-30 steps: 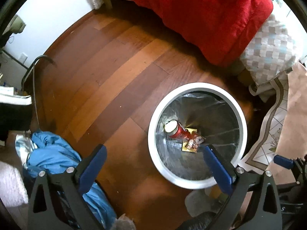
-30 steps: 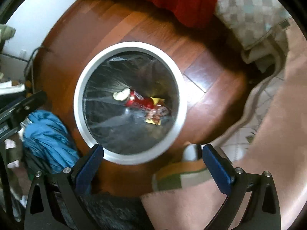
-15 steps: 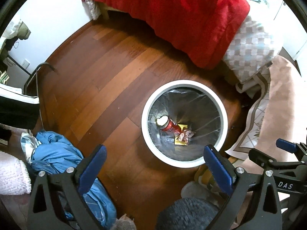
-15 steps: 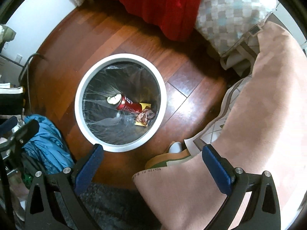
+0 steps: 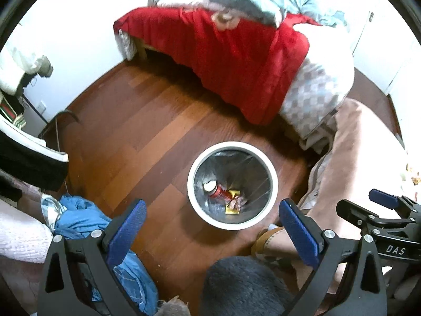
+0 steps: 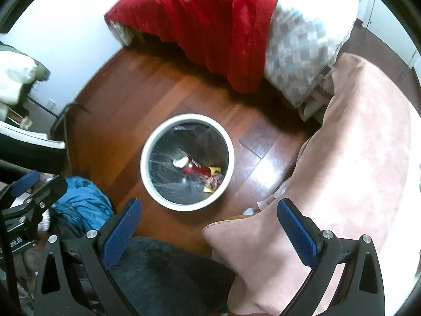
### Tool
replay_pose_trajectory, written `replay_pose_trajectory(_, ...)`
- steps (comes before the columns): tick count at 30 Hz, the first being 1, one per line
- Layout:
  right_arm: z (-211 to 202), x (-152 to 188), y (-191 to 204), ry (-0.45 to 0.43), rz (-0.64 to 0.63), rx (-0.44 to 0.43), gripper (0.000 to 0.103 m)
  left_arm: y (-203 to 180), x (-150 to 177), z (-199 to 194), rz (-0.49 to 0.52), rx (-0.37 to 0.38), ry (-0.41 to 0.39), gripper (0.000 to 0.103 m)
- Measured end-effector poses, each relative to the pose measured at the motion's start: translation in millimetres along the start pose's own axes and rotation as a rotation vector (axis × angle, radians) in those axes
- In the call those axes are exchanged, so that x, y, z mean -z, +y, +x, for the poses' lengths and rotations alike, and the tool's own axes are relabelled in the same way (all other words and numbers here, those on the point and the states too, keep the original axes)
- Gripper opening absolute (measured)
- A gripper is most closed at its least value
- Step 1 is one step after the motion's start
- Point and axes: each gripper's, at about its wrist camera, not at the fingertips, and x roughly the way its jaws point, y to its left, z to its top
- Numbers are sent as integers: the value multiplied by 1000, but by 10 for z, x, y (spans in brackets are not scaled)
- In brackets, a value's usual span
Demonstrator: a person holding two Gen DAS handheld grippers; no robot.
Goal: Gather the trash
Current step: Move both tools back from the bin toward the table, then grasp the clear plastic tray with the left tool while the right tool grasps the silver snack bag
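A round white trash bin (image 5: 194, 200) with a clear liner stands on the wooden floor; it also shows in the right wrist view (image 6: 147, 184). Inside lie a red can (image 5: 217, 191) (image 6: 193, 168), a yellow wrapper (image 5: 232, 209) and a crumpled wrapper (image 5: 236, 202). My left gripper (image 5: 213, 223) is open and empty, high above the bin's near rim. My right gripper (image 6: 210, 223) is open and empty, above the floor just in front of the bin. The right gripper also shows at the right edge of the left wrist view (image 5: 381, 202).
A bed with a red blanket (image 5: 236, 60) and checked cover (image 5: 310, 97) stands behind the bin. A pink blanket (image 6: 342, 158) lies to the right. Blue clothing (image 5: 79, 218) is heaped at the left. A dark fuzzy rug (image 5: 242, 287) lies at the near edge.
Both grippers have risen and pulled back from the bin, which now looks smaller and farther. More of the bed and room has come into view. Both grippers stay open.
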Motion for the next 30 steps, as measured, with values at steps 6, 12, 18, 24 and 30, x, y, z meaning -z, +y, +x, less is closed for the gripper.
replay_pose_trajectory(6,-654,83,-55,-94,20,-68,103,-151,27,-445,2,31,-75,103)
replay_pose_trajectory(12,-1225,278,-298,-184,71,-134,103,-447,110,-770,30,-3,-122,103)
replay_pose_trajectory(18,-1564,648,-972,-224,200,-123,103,-1142,219,-731,106,45,-149,103)
replay_pose_trajectory(24,-1825,1149,-2170,-202,381,30,103,-2453,368,-297,275,96,-77,103)
replay_pose_trajectory(30,-1980,1586,-3640,-88,479,296,103,-3955,643,100,511,145,-49,103)
